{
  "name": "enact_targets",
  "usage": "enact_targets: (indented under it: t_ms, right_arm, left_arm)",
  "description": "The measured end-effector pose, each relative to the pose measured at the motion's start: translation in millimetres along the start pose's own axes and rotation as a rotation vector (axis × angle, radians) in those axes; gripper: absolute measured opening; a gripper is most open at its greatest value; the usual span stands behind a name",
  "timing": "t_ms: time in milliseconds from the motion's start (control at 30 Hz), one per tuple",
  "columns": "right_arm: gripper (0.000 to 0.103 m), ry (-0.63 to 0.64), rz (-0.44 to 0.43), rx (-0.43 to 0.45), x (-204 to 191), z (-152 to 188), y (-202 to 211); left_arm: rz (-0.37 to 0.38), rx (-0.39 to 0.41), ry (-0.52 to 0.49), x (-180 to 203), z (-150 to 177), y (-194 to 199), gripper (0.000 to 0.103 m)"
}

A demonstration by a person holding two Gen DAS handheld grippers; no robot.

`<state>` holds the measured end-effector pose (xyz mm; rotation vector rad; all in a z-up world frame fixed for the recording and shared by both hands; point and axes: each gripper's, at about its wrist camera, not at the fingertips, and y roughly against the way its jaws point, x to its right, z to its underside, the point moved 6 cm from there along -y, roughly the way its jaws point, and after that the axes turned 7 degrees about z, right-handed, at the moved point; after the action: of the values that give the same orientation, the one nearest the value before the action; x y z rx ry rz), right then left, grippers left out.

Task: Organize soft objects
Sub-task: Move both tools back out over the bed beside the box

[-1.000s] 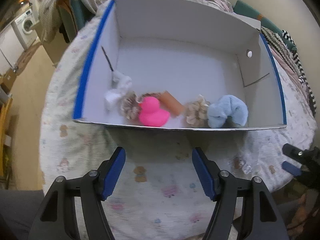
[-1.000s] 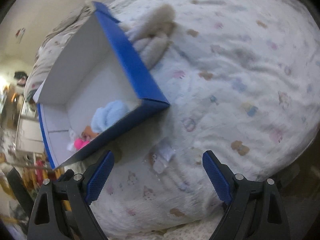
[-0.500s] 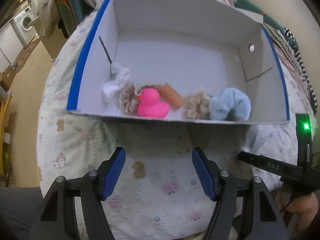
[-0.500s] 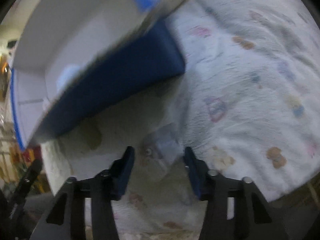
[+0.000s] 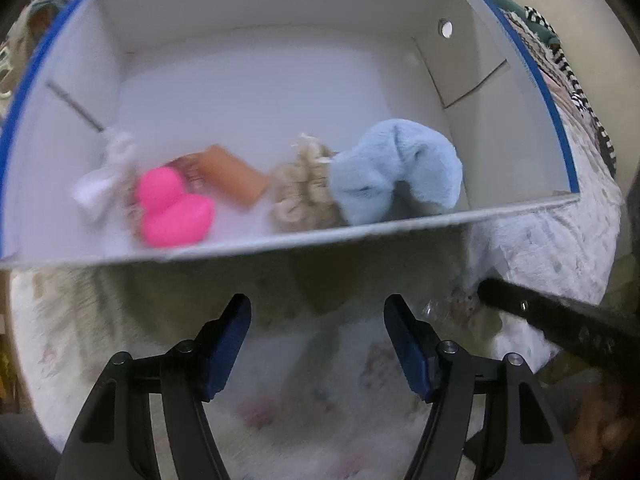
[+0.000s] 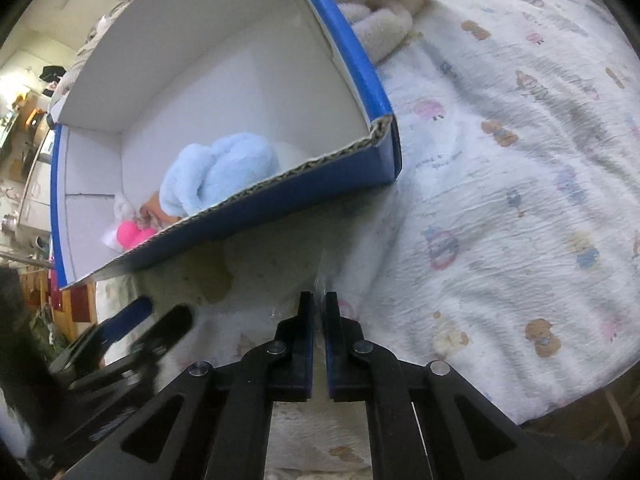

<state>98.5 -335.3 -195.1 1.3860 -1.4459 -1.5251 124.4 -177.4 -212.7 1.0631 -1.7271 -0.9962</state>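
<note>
Right wrist view: right gripper [image 6: 319,308] pinches a clear plastic packet [image 6: 321,280] — the blue-edged box [image 6: 256,208] lies ahead-left; left gripper [image 5: 318,320] gapes empty.

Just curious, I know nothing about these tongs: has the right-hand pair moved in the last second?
Yes. The right tongs came closer to the blue box, and have just been closing on a clear packet.

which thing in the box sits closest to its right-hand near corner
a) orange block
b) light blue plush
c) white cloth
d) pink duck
b: in the left wrist view the light blue plush lies at the right end of the row in the box, with the pink duck and white cloth toward the left.
</note>
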Motion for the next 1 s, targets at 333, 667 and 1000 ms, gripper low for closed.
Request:
enact_targets:
  t_ms: [333,667,1000]
  right_arm:
    - [0.006,0.006,-0.020,0.016,10.0,3.0,7.7]
    - [0.006,0.023,-0.011,0.019,7.6,5.3,5.1]
    - [0.006,0.058,-0.041,0.033,-16.1,5.8,3.6]
  left_arm:
    - [-0.036,-0.055,0.067,-17.5,-14.3,-36.9,0.037]
    - [-0.019,-0.038,0.100,-35.7,-19.9,-23.6,0.006]
    - [-0.089,0.014,0.095,-75.6,-5.0,15.0,0.006]
